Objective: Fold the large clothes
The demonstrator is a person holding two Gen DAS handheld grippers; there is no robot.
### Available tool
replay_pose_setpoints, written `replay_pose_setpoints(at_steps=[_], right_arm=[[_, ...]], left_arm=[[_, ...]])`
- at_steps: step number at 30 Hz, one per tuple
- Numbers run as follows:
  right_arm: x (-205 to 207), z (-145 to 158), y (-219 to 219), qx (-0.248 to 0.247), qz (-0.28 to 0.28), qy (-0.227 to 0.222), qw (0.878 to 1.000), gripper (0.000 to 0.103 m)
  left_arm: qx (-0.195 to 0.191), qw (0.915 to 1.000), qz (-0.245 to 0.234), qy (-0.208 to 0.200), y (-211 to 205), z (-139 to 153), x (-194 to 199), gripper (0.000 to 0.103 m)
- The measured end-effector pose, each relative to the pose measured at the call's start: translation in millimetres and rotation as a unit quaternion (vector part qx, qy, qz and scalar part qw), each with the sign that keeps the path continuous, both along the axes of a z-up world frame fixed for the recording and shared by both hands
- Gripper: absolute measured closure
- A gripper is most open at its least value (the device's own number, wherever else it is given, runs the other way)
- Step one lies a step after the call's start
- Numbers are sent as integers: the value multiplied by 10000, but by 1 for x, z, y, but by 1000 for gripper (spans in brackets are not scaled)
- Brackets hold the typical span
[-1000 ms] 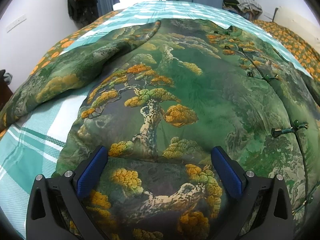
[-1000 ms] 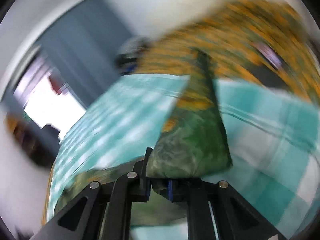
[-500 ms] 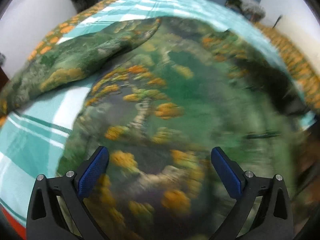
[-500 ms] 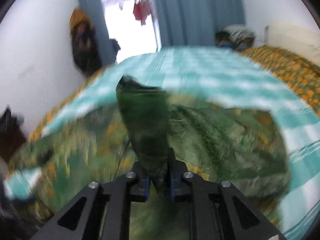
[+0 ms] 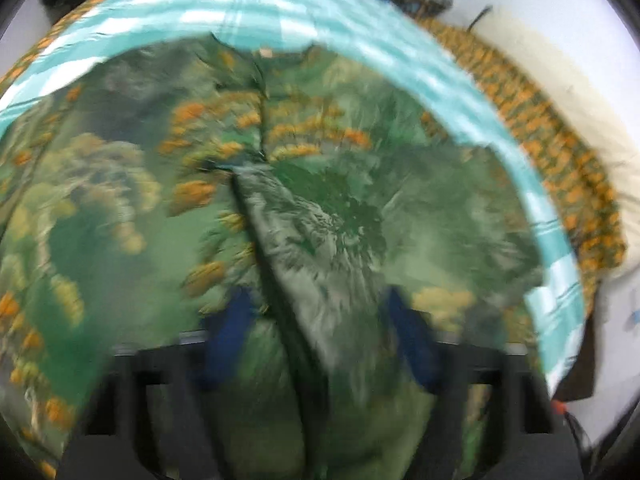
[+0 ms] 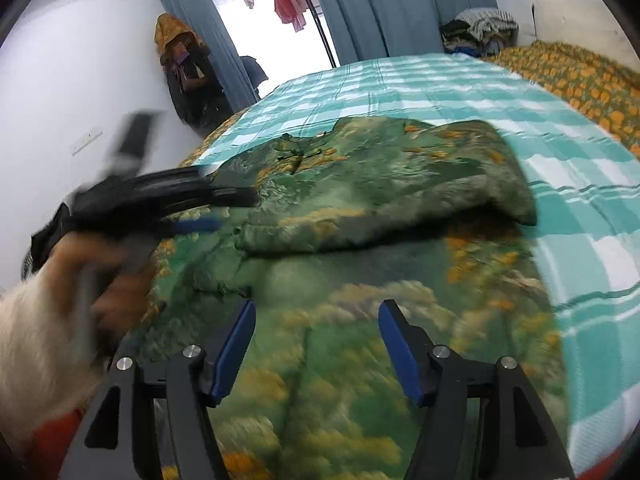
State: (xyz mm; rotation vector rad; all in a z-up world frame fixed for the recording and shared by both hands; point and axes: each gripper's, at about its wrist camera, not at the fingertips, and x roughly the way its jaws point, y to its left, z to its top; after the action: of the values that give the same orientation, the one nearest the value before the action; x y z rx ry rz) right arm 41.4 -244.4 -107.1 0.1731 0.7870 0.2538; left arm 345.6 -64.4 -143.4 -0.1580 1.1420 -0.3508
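Observation:
A green jacket (image 6: pixel 360 320) printed with orange pine trees lies spread on the bed. One sleeve (image 6: pixel 380 192) is folded across its body. In the right wrist view my right gripper (image 6: pixel 316 344) hovers over the jacket's near part, its jaws opening with nothing between them. My left gripper (image 6: pixel 224 212), held by a person's hand (image 6: pixel 100 280), reaches in from the left at the sleeve's end. In the blurred left wrist view my left gripper (image 5: pixel 320 320) has its jaws closing around a raised fold of the sleeve (image 5: pixel 320 264). Blur hides whether the pads press on it.
The bed carries a teal and white checked spread (image 6: pixel 580 200). An orange-flowered quilt (image 6: pixel 580 76) lies along its right side. A heap of clothes (image 6: pixel 480 28) sits at the far corner. Bags hang on the left wall (image 6: pixel 188 76) beside the bright doorway.
My right gripper let go of the sleeve it carried, which now lies across the jacket. The left gripper swung right to the sleeve and its jaws narrowed.

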Motion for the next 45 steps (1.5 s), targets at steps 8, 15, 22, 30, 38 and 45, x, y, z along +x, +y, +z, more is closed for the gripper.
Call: replay_pose_setpoints(at_steps=[8,15,22,30,38,45], right_arm=[[7,20,-46,175,-462,-419,9979,38],[111,38,-90,-146,-783,-182,9967,38],[213,-35,-71,-619,-274,993,9928,38],[240,-50,-61,-969,-179,1724,9801,38],[301,-28,-56,-967,-616,1224,9858,38],[285,-60,-58,-779,-803,1552,9815,38]], left_arm=[[301,9959,25,-852,34,53,-3,93],[112,9979,449,-459,83,9,6,89],[99,9957,640,-667,83,-28,-9,80],[29,9941,654,-866,86,-38,-14,80],[31,9936,671,-907,87,-39,-17,80],[37,9936,669,-909,86,-40,-17,80]])
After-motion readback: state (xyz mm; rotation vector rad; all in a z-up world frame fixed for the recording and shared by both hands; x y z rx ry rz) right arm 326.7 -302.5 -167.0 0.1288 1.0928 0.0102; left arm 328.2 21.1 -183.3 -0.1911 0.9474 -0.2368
